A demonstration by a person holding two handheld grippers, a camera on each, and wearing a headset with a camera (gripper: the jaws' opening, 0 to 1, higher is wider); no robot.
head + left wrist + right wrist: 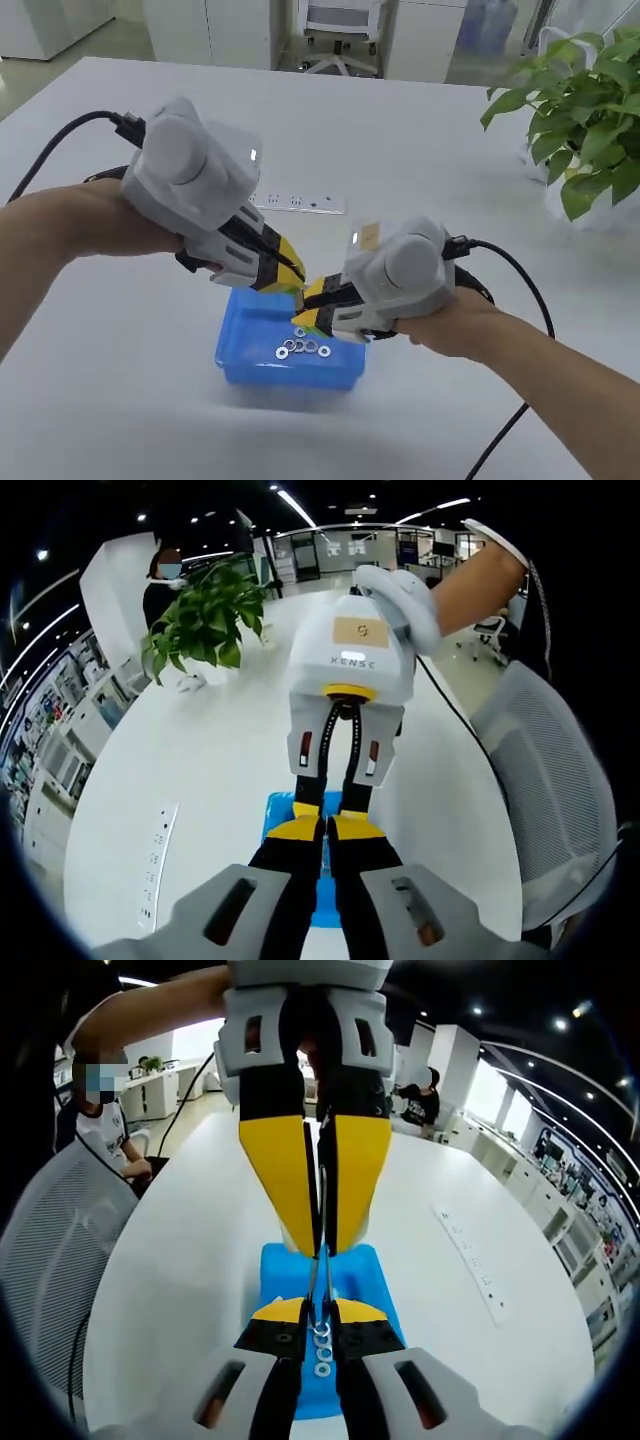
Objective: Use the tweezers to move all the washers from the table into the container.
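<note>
blue plastic container (290, 376) sits on the white table (420, 150), directly under both grippers. a small cluster of washers (305, 348) lies on its floor, loosely bunched, some touching. the left gripper (290, 275) and right gripper (305, 312) meet nose to nose above the container, tips almost touching. the reason, as the right gripper view shows: thin metal tweezers (320, 1250) run between them. the left jaws are clamped flat on the upper end, seemingly to steady the tool. the right jaws stand narrowly apart with the two tweezer legs pinched between them, probably to work the tips. the tips hang just above the washers, inside the container's walls, so a drop would land in the box; whether a washer is in the tips is too small to tell. judged from the pile, most of the job looks done. writing: the right gripper's white body carries small dark lettering, something like "xense", under a tan square sticker. a white power strip (298, 203) lies beyond on the table, a green plant (590, 110) at the far right.
</note>
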